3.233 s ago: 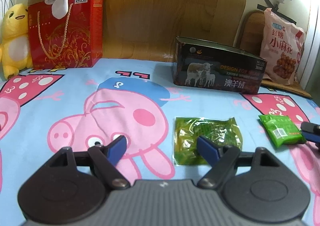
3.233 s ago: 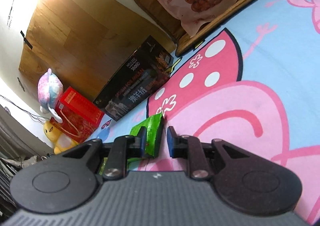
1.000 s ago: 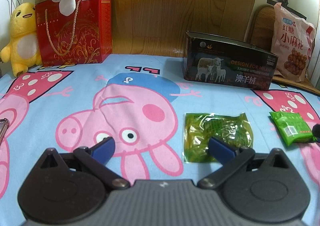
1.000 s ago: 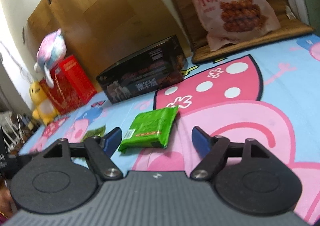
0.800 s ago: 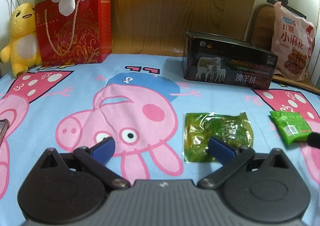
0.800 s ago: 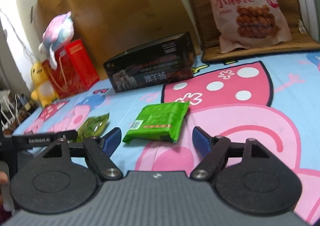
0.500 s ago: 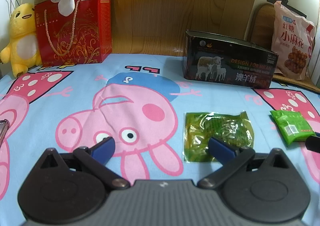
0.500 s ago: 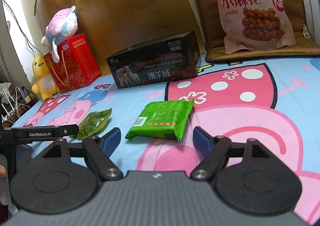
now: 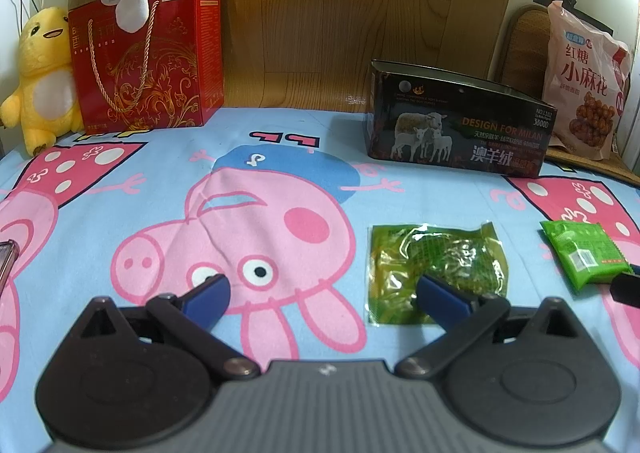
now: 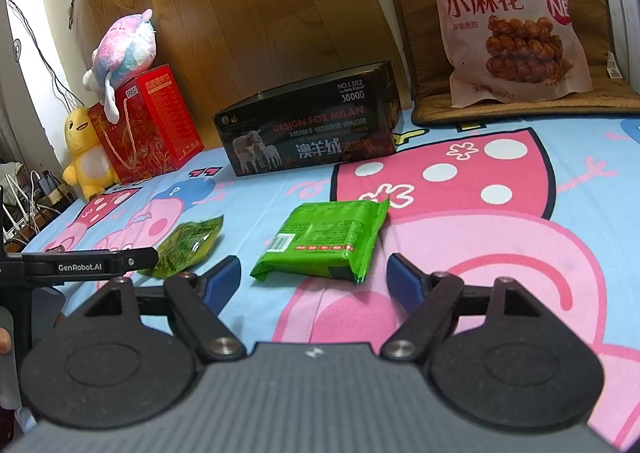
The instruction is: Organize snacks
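A green snack packet (image 10: 326, 239) lies flat on the cartoon bedsheet, just ahead of my right gripper (image 10: 314, 283), whose jaws stand open with the packet beyond the tips and untouched. A clear yellow-green pouch (image 9: 434, 267) lies in front of my left gripper (image 9: 322, 295), which is open; its right fingertip overlaps the pouch's near edge in the picture. The same pouch (image 10: 186, 247) shows at the left of the right wrist view, and the green packet (image 9: 582, 253) at the right of the left wrist view. An open dark box (image 9: 456, 133) stands behind them.
A big pink snack bag (image 10: 508, 21) leans on a woven cushion at the back right. A red gift bag (image 9: 148, 57) with a plush toy on top and a yellow plush (image 9: 42, 81) stand at the back left. A wooden board lines the wall.
My right gripper has let the green packet go and opened; it has rolled level and drawn back a little. The packet now lies flat. The left gripper has kept still.
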A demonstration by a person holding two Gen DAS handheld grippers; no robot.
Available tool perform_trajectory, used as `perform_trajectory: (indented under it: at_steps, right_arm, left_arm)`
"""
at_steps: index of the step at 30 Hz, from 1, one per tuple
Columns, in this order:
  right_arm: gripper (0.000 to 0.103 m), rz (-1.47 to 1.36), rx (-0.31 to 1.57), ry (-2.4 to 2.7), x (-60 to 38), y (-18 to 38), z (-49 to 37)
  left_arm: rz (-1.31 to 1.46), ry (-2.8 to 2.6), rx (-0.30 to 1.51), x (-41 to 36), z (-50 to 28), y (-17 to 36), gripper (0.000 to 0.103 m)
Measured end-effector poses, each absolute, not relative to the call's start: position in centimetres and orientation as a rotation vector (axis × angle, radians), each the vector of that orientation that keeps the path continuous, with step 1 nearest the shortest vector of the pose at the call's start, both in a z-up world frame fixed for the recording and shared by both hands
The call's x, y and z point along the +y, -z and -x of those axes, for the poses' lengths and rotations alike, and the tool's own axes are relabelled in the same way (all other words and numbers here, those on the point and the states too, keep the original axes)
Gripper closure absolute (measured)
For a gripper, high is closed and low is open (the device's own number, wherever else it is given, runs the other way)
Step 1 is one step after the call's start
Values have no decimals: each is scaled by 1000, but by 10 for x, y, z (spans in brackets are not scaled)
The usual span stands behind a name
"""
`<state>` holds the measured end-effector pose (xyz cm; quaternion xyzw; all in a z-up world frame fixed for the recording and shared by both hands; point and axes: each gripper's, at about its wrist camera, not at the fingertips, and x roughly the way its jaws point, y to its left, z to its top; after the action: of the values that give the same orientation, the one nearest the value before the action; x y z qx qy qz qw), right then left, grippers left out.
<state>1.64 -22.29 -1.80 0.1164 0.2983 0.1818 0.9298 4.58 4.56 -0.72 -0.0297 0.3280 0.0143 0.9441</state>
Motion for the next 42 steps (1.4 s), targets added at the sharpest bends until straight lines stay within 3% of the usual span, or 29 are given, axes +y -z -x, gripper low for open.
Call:
perform_trajectory:
  at_steps: [6,12,18,28,32,35,42]
  right_arm:
    - [21,-234,611,-373,-221,18,-16]
    - [21,-229,612,-377,-220,18,-16]
    - [21,-217,613,-383,-219,18,-16]
    - [21,-219,542,-314,-221,13,-5]
    - [22,-239,556,-316,-224,14,-10]
    - [22,-223,574,-316,-221,15,-13]
    - [22,-195,600,-316,-219,15,-14]
  left_arm:
    - [63,-32,666,46,-46,7,0]
    - [58,-18,514,45,-21,-2,0]
    - [49,30,487,43,-16,-8,1]
    - [146,127,557,59,-21,-5,17]
    - [212,211,601,53,-26,-14,32]
    - [196,324,635,24,-38,-25,37]
    - [129,488,777,-40,-80,-16,39]
